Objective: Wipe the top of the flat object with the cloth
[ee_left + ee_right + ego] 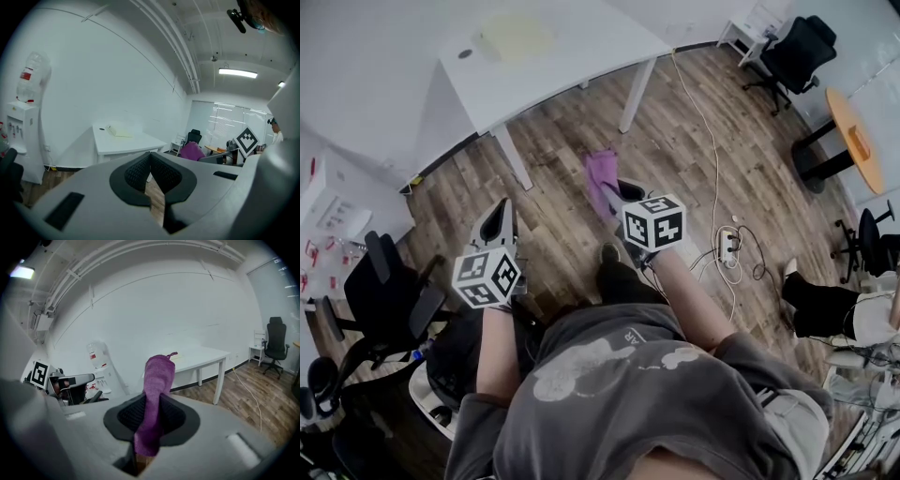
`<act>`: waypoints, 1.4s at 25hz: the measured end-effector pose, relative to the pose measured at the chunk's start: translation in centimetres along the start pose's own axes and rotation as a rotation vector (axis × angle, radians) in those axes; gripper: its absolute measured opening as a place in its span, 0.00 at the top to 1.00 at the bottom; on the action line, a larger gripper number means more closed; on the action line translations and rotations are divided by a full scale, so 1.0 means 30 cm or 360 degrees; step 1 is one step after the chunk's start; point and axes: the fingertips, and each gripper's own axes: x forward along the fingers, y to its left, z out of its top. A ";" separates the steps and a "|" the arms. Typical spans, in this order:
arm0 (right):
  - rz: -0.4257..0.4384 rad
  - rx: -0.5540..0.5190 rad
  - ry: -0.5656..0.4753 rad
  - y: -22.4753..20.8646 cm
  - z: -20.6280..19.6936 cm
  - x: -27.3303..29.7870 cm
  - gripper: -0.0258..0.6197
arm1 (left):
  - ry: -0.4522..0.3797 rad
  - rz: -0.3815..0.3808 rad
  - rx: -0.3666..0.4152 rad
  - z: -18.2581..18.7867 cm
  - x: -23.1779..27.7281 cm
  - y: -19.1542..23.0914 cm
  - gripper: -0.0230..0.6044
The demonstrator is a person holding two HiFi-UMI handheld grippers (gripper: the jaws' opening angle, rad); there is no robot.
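The person stands on the wooden floor (553,216) with both forearms bent at the elbow and held out in front of the body, low in the head view. Neither gripper is near the white table (562,66), which sits well apart at the upper left of that frame.

The right gripper (615,193) is just right of centre, pointing up the frame toward the table. It pinches a purple cloth (600,174) between its jaws. In the right gripper view the cloth (157,380) stands up out of the dark pads (176,416) as a narrow strip (a small loop of thread shows at its top end), and its lower end hangs below them.

The left gripper (501,216) is lower and further left, roughly level with the person's waist and aimed the same way. Its own view shows the jaws pressed together at the tips with nothing between them, only floorboards visible through the gap beneath.

The flat object (517,37), pale yellow, lies on the tabletop toward the wall, at the top of the head view. In the left gripper view it (118,131) appears left of centre on the table (136,144), untouched by cloth or gripper.
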 end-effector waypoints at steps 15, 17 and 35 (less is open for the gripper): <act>0.0119 0.0064 0.0057 -0.225 0.169 0.351 0.85 | 0.0045 0.0149 -0.0012 0.037 0.267 0.130 0.97; 0.0142 0.0078 0.0063 -0.277 0.213 0.415 0.85 | 0.0050 0.0187 -0.0013 0.058 0.332 0.156 0.97; 0.0326 0.0163 0.0064 -0.778 0.617 0.819 0.85 | 0.0054 0.0434 -0.0030 0.287 0.923 0.215 0.97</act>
